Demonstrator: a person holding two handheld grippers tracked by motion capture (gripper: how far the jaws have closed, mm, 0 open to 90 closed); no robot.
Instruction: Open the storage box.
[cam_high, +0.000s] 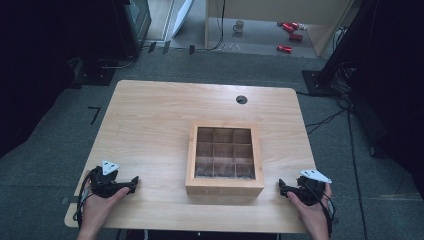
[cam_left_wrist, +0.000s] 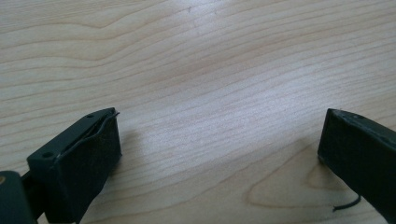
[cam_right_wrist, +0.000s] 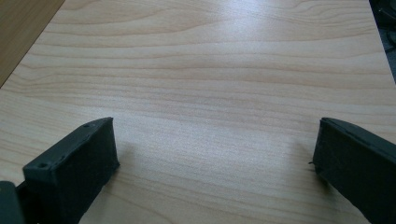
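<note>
A wooden box (cam_high: 224, 186) with a grid of small compartments stands in the middle of the light wooden table (cam_high: 150, 120), toward the near side. My left gripper (cam_high: 134, 183) rests on the table near its front left corner, held by a hand, jaws wide apart with bare wood between them (cam_left_wrist: 219, 140). My right gripper (cam_high: 282, 188) lies near the front right edge, just right of the box, also open over bare tabletop (cam_right_wrist: 215, 144). A brown strip of the box wall (cam_right_wrist: 18, 32) shows at the upper left of the right gripper view.
A round cable hole (cam_high: 241, 99) sits near the table's far edge. Beyond the table are grey carpet, a mug (cam_high: 239, 26) and red cans (cam_high: 285, 48) on the floor. Dark stands and cables (cam_high: 325, 120) flank both sides.
</note>
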